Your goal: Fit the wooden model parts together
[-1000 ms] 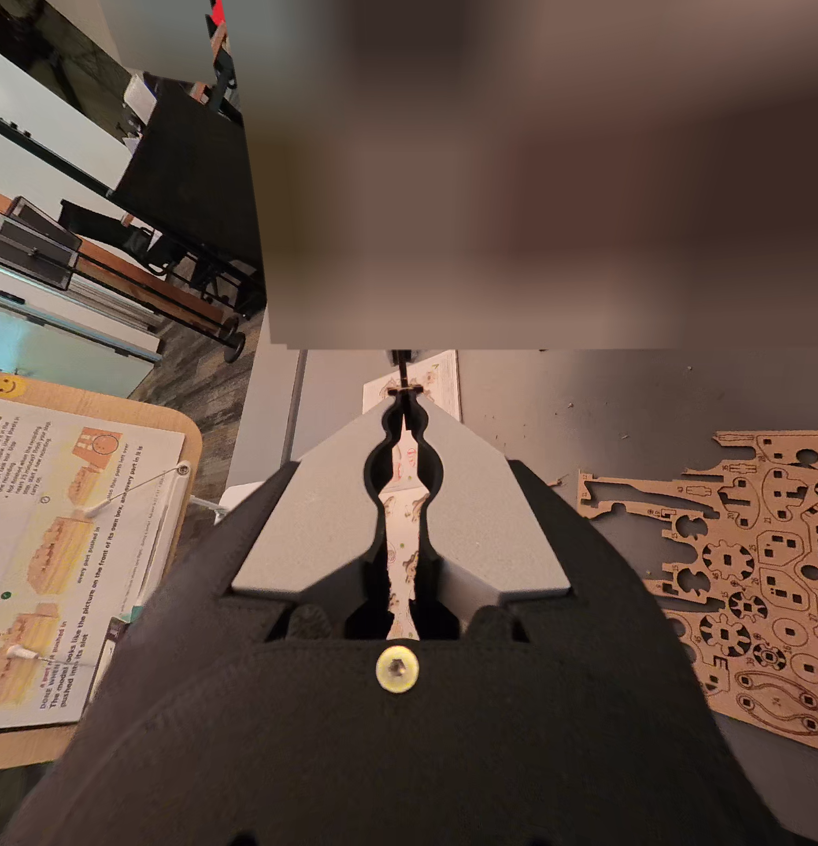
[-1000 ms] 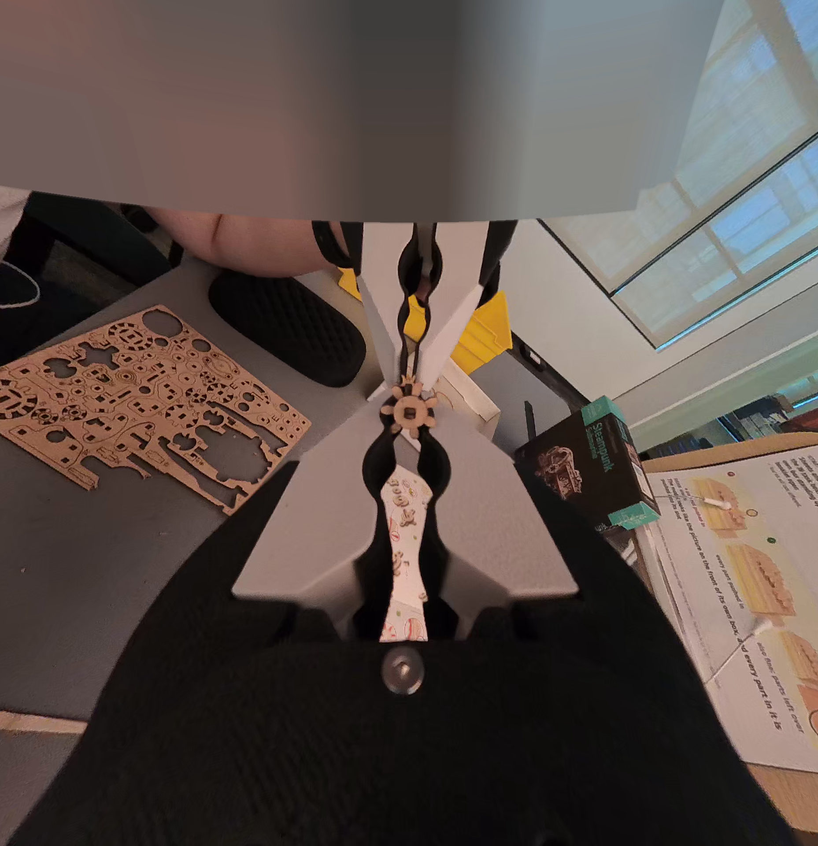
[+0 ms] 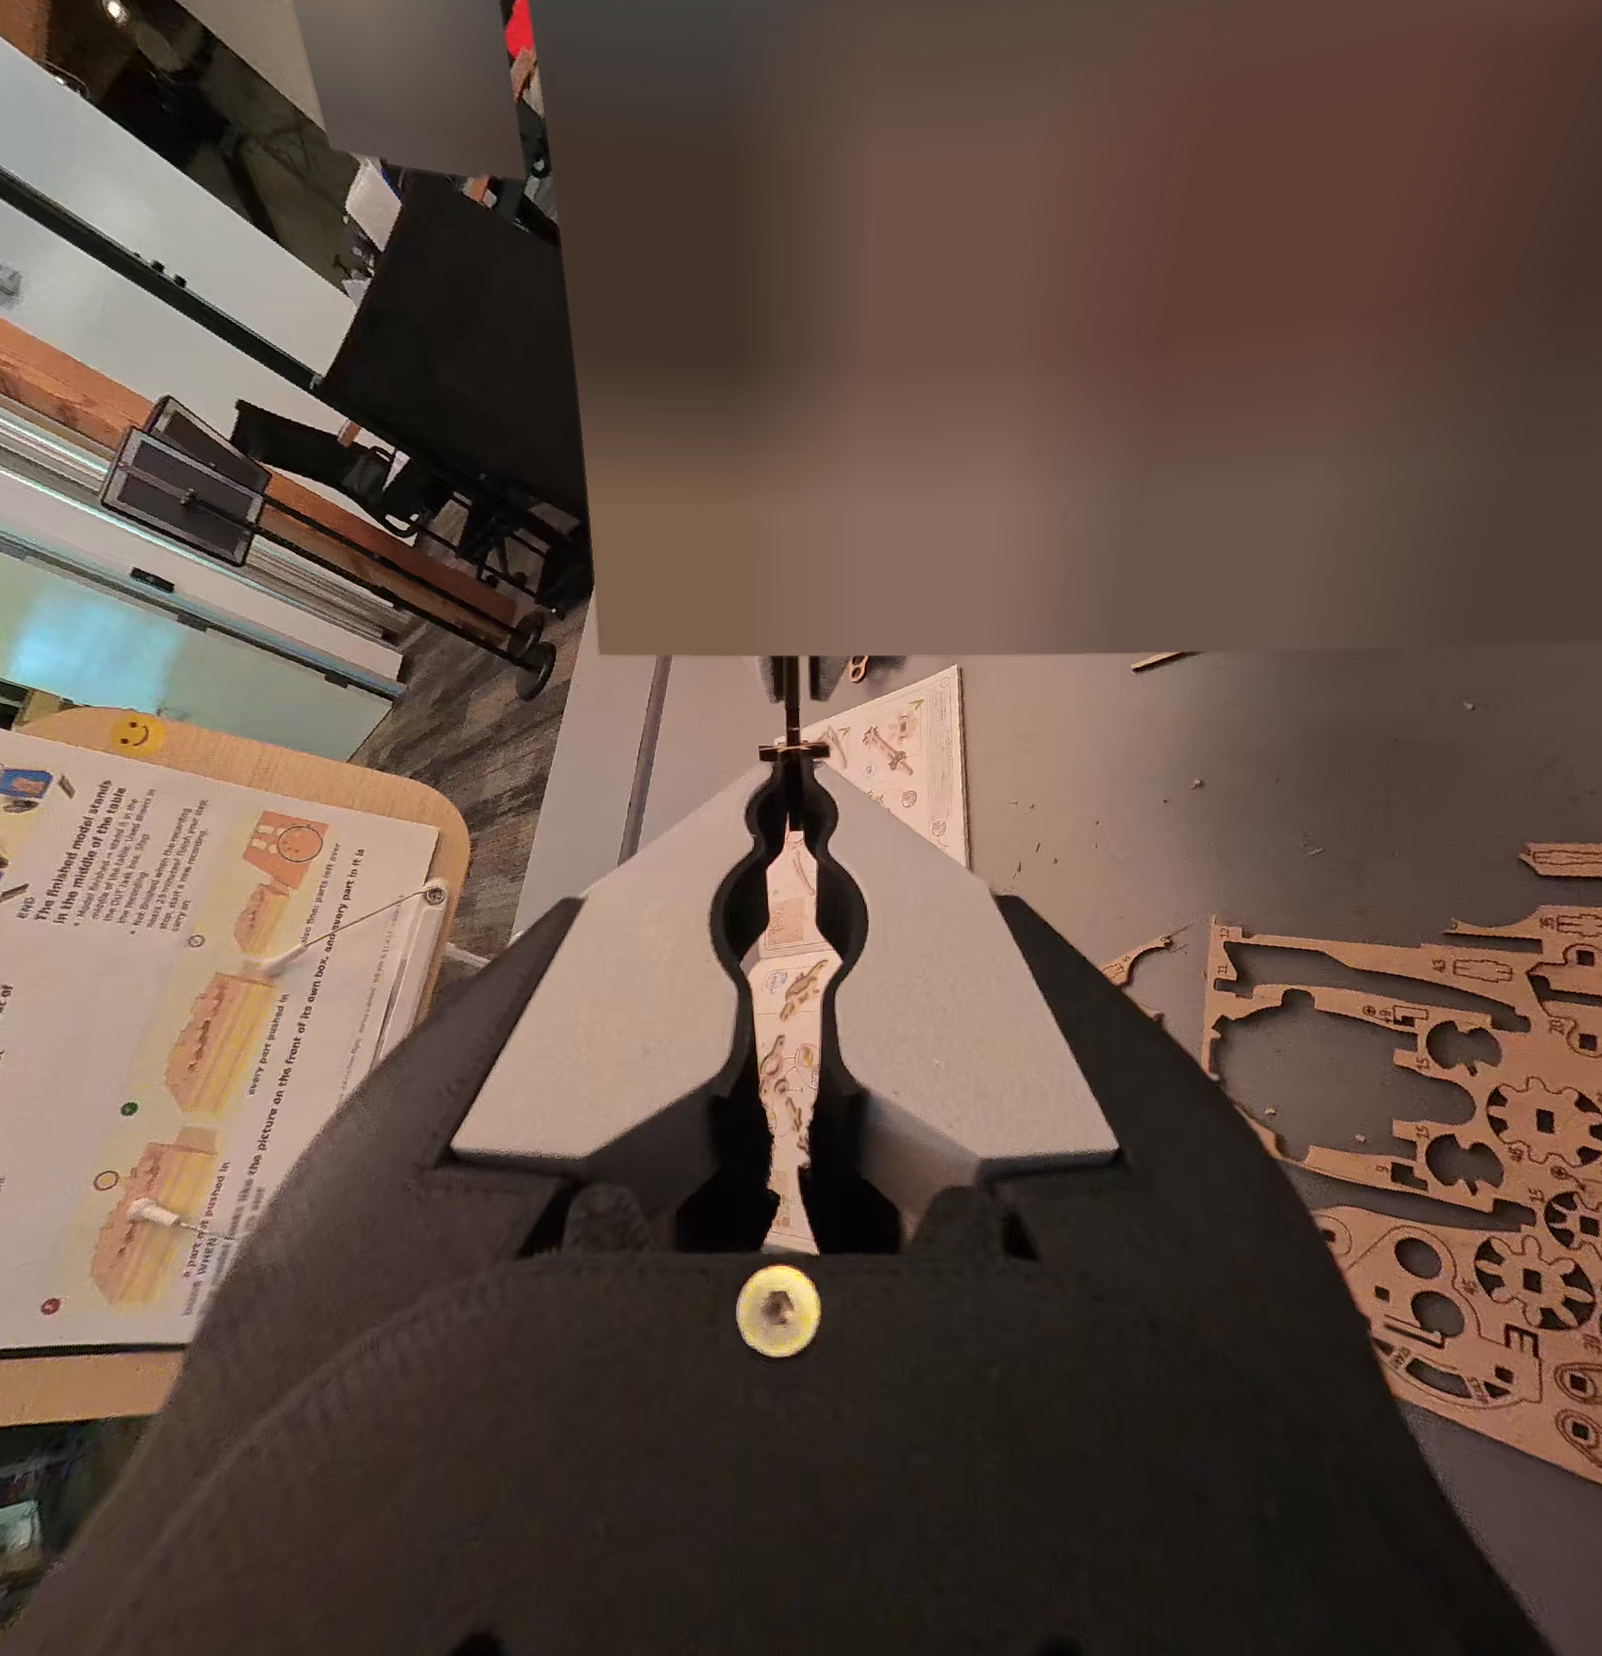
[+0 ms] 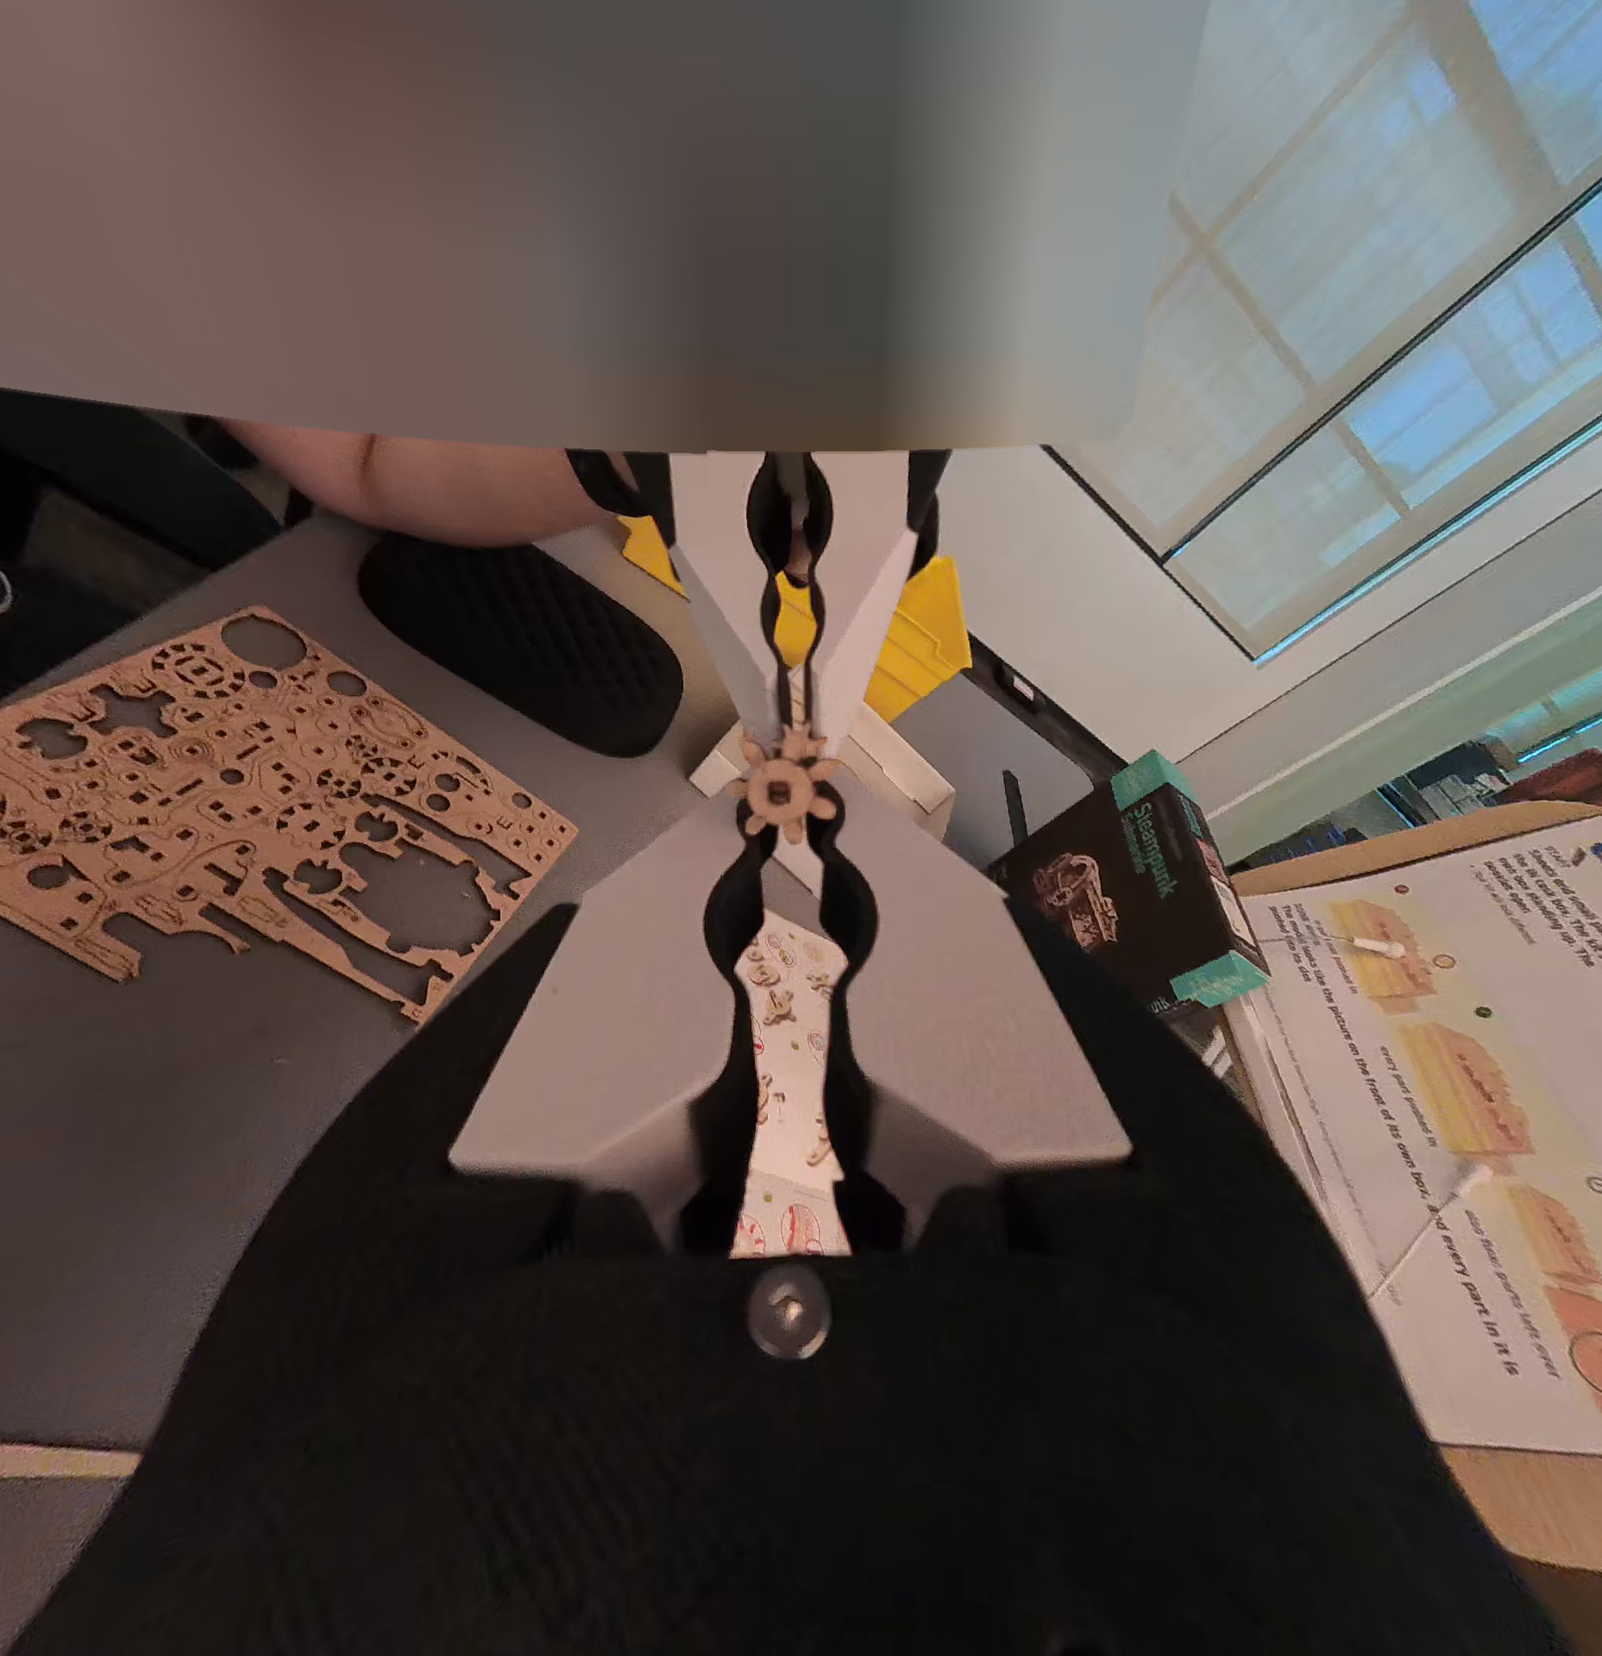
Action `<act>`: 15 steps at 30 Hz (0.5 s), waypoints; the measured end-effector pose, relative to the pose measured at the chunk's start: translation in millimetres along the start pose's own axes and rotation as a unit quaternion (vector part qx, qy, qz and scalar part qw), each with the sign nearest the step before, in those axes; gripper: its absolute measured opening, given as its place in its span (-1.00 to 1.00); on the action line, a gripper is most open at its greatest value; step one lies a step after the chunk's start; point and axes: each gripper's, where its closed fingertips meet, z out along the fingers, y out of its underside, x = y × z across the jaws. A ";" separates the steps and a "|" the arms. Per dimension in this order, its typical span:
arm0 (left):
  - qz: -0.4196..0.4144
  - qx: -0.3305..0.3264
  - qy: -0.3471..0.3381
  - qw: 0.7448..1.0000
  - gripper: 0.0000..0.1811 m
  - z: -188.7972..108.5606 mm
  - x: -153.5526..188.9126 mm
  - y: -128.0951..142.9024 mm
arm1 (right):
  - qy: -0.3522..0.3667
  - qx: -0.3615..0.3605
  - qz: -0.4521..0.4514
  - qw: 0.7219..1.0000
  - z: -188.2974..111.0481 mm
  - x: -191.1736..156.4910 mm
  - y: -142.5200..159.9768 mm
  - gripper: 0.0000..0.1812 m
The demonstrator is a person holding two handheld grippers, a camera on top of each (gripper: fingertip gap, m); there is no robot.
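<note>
A small wooden gear point(image 4: 783, 789) sits face-on at the tips of my right gripper point(image 4: 783, 829), which is shut on its lower teeth. My left gripper point(image 4: 786, 717) faces it tip to tip from the far side, also shut, and its fingertips touch the gear. In the left wrist view the gear point(image 3: 790, 751) shows edge-on just past my left gripper point(image 3: 790, 793). A thin dark piece runs through it, and I cannot tell what the left jaws pinch. Both grippers are above the grey table point(image 4: 152, 1120).
A punched wooden parts sheet point(image 4: 241, 797) lies on the table; the left wrist view shows it too point(image 3: 1451, 1120). A small instruction leaflet point(image 3: 904, 762) lies under the grippers. Also here: a dark model box point(image 4: 1129, 887), a printed instruction sheet point(image 4: 1451, 1120), a yellow bin point(image 4: 922, 645), a black pad point(image 4: 519, 627) and a person's arm point(image 4: 420, 484).
</note>
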 end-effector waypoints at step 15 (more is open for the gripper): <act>-0.028 0.041 0.004 0.999 -0.95 -9.7 1.2 -17.0 | -0.044 0.177 0.138 0.974 -7.4 3.8 -23.5 -0.98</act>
